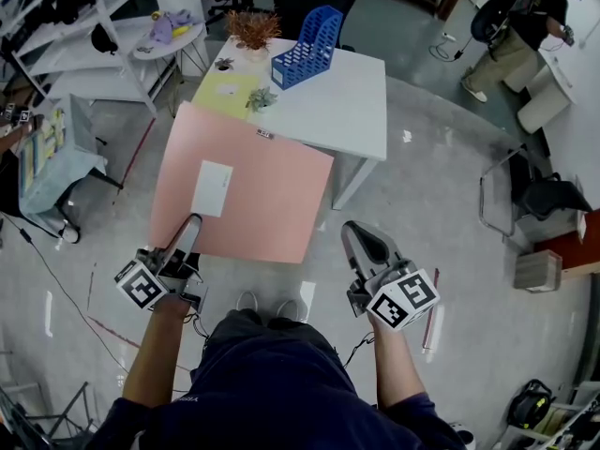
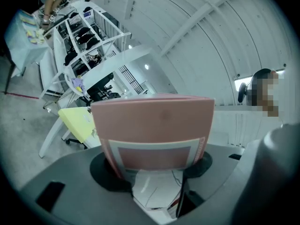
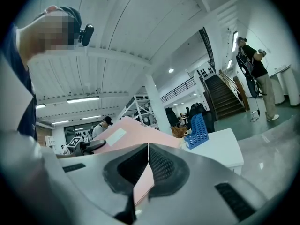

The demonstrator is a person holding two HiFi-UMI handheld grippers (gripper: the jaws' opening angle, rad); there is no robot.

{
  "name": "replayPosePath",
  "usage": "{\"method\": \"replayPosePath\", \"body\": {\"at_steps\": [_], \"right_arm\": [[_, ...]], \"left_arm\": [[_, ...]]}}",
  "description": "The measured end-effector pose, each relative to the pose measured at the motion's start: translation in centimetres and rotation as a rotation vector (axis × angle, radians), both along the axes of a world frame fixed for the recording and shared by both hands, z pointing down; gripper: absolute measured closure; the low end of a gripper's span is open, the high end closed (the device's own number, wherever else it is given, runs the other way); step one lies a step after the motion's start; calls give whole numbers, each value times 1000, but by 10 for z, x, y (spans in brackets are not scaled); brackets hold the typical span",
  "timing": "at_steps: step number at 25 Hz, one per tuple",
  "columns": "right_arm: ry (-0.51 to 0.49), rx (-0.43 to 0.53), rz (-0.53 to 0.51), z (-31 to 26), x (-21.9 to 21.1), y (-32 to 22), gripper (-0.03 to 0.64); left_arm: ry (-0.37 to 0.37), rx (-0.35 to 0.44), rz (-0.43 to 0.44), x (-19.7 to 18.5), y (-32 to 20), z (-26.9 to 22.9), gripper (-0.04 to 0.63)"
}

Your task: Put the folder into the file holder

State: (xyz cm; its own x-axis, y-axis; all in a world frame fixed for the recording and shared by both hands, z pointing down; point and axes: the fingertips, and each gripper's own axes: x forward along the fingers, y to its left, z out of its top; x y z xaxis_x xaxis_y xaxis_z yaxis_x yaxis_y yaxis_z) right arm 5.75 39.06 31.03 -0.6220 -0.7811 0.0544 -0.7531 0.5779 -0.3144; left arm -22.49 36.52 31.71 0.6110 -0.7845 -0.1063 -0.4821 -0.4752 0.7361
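A large pink folder with a white label hangs in the air above the floor, in front of the white table. My left gripper is shut on its near left edge; in the left gripper view the folder stands upright between the jaws of the left gripper. The blue file holder stands empty at the far side of the table. My right gripper is shut, just right of the folder's near corner and apart from it. From the right gripper I see the folder to the left and the file holder ahead.
On the table lie a yellow sheet, a small plant and a dried-flower pot. A round side table and white shelving stand at left. A chair is at right, and a person stands far right.
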Motion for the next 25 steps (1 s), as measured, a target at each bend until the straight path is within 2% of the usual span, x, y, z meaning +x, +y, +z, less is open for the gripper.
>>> {"method": "replayPosePath", "body": {"at_steps": [11,25], "right_arm": [[-16,-25,-15,7,24,-8,609],[2,-68,14,32,39,-32,609]], "left_arm": [[4,-12,-21,19,-2,2,316],[-3,-23,-16,30,-31,16,316]]}}
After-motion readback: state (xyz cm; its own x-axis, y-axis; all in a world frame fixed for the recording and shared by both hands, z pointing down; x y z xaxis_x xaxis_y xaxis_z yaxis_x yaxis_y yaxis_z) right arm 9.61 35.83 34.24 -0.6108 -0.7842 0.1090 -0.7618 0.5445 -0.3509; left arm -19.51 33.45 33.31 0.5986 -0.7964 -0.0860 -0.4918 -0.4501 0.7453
